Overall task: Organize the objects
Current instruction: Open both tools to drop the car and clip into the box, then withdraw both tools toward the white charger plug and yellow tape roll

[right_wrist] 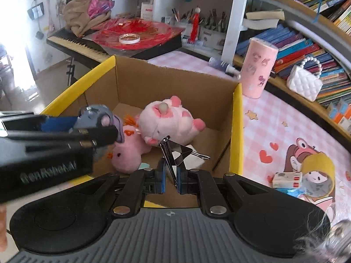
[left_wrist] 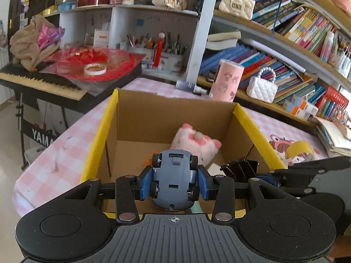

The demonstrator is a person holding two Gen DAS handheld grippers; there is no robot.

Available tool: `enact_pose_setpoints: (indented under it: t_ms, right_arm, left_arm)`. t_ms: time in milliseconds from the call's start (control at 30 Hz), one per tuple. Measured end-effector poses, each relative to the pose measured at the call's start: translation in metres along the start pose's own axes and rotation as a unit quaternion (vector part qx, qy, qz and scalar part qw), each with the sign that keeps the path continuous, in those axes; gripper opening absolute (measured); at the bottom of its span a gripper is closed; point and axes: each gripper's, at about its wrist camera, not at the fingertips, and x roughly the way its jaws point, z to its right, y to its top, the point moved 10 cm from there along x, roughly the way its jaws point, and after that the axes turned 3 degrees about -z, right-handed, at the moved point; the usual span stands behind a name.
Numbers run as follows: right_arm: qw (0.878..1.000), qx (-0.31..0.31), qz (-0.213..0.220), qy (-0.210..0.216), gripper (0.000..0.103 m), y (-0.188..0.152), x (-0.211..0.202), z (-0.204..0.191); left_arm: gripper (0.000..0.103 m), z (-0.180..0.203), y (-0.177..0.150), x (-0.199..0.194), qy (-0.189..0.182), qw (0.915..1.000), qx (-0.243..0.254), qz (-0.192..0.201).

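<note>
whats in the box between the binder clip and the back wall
Two pink plush toys: the round pig and, lower left, a smaller pink chick, seen in the right wrist view beyond the binder clip.

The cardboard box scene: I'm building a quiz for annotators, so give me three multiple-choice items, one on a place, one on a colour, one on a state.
1. Where are the pink plush toys?
A. on the keyboard
B. inside the cardboard box
C. on the bookshelf

2. What colour is the tape along the box's side edges?
A. yellow
B. green
C. white

3. What is the left gripper doing?
A. hanging open and empty
B. clamping a tumbler
C. gripping a blue-grey toy car

Key: 1 B, they lie on the box floor; 2 A, both side rims show yellow; 3 C, the blue pads press the car's sides.
</note>
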Motion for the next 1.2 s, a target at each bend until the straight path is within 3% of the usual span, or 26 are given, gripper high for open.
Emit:
enact_pose_setpoints:
  t_ms: [133, 267, 400, 467, 500, 600, 867, 967, 1200]
  right_arm:
    - [1.000, 0.003, -0.005, 0.019, 0.009, 0.001, 0.003, 0.001]
    - [0.997, 0.046, -0.025, 0.053, 0.010, -0.001, 0.006, 0.007]
    - [0.998, 0.046, -0.010, 0.037, 0.015, -0.003, -0.002, 0.009]
    - [0.998, 0.047, 0.000, 0.033, 0.023, -0.003, -0.011, 0.009]
    - [0.998, 0.050, 0.007, 0.031, 0.033, -0.003, -0.017, 0.011]
    - [0.998, 0.052, 0.037, 0.027, 0.035, -0.003, -0.038, 0.011]
    - [0.992, 0.050, 0.114, -0.025, 0.038, -0.026, -0.101, 0.020]
    - [0.988, 0.068, 0.129, -0.050, 0.044, -0.045, -0.118, 0.028]
    - [0.979, 0.115, 0.122, -0.114, 0.051, -0.104, -0.140, 0.045]
  left_arm:
    - [0.041, -0.003, -0.001, 0.005, 0.004, 1.0000, -0.001, -0.007]
    - [0.041, -0.001, -0.003, 0.009, 0.002, 0.9999, 0.000, -0.014]
    - [0.043, 0.002, 0.000, 0.002, -0.009, 0.9999, -0.011, 0.002]
    - [0.056, 0.003, 0.005, -0.007, -0.014, 0.9997, -0.013, 0.016]
    - [0.059, 0.004, 0.007, -0.013, -0.018, 0.9994, -0.013, 0.026]
    - [0.065, 0.009, 0.011, -0.033, -0.023, 0.9983, 0.000, 0.054]
    - [0.081, 0.020, -0.001, -0.085, -0.026, 0.9955, 0.020, 0.089]
    - [0.084, 0.024, -0.014, -0.098, -0.022, 0.9952, 0.025, 0.092]
    - [0.086, 0.038, -0.058, -0.104, -0.024, 0.9970, 0.038, 0.062]
